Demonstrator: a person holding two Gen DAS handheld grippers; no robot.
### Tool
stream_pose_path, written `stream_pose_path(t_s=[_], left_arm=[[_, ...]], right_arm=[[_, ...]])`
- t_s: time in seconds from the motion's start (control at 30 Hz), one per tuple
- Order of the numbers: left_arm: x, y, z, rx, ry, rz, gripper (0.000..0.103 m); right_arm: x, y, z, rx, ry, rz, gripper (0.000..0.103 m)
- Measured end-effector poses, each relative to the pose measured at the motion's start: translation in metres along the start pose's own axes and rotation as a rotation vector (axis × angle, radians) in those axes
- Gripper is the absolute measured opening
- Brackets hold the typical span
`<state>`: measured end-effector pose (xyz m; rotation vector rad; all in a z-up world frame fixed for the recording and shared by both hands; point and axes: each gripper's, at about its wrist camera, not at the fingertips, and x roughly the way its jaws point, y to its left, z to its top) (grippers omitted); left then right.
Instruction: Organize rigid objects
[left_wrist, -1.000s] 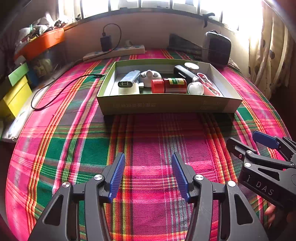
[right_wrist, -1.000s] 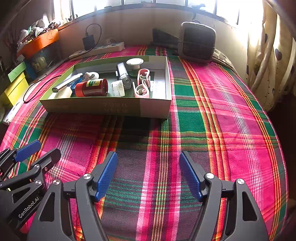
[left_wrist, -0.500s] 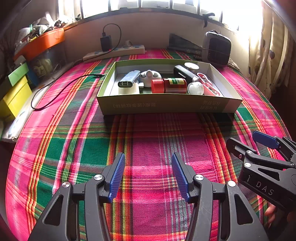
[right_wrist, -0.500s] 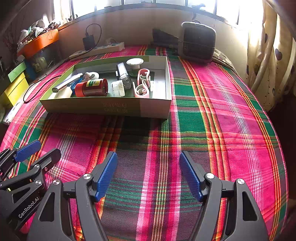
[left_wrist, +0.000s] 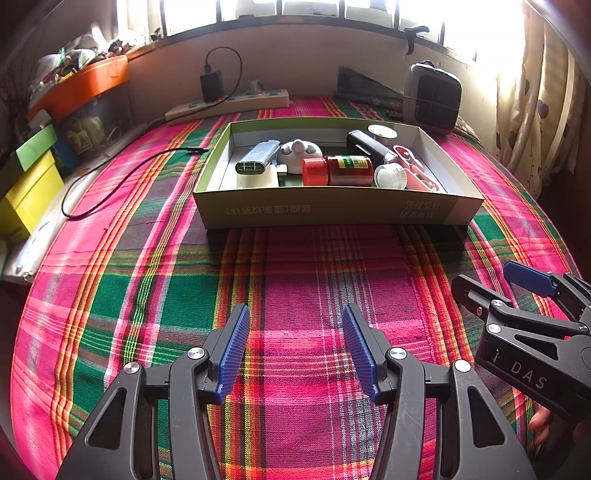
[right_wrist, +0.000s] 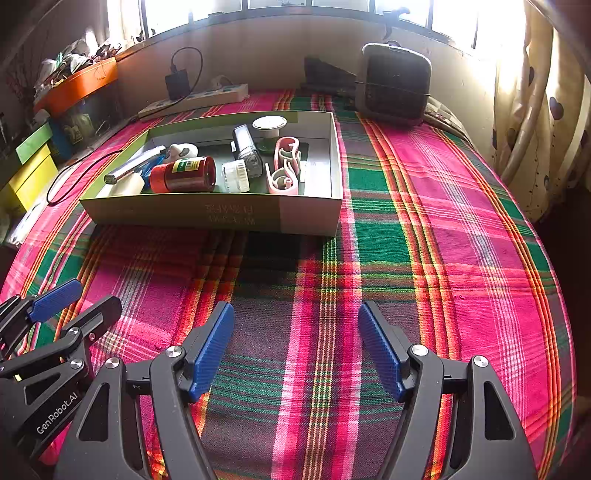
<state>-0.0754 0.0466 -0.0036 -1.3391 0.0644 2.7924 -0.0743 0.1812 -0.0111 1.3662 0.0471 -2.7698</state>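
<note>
on the plaid cloth (left_wrist: 295, 280), far side: shallow cardboard box (left_wrist: 332, 210), open top, long side facing both cameras.
box contents: red-capped bottle (left_wrist: 338, 170) lying on its side near the middle; silver flat case (left_wrist: 257, 158) at the left end, propped on a white block (left_wrist: 257, 180); white rounded gadget (left_wrist: 298, 152) behind the bottle; black and silver device (right_wrist: 246, 149) lying lengthwise; small white jar (right_wrist: 235, 176) just beside the bottle's base; pink clips (right_wrist: 285, 166) toward the right end; white round lid (right_wrist: 269, 123) at the back wall.
left tool (left_wrist: 293, 343): low over the cloth, blue pads spread apart, nothing between them, well short of the box.
right tool (right_wrist: 297, 349): same height, pads spread wider, nothing held; bare cloth under it.
tools to each other: side by side, apart, each showing at the edge of the other's view.
behind box: power strip (left_wrist: 229, 105) with a plugged charger (left_wrist: 211, 85), black cable (left_wrist: 122, 181) trailing across the cloth, dark heater (right_wrist: 393, 83) at back right.
left edge: orange tray (left_wrist: 79, 86), yellow box (left_wrist: 29, 192).
right edge: curtain (right_wrist: 535, 110).
</note>
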Motion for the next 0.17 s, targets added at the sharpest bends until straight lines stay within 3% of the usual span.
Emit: stream_pose_path(t_s=[0.17], left_arm=[[-0.0001, 0.0002, -0.0002, 0.000, 0.000, 0.000, 0.052]], right_arm=[[0.0000, 0.0000, 0.0000, 0.000, 0.000, 0.000, 0.070]])
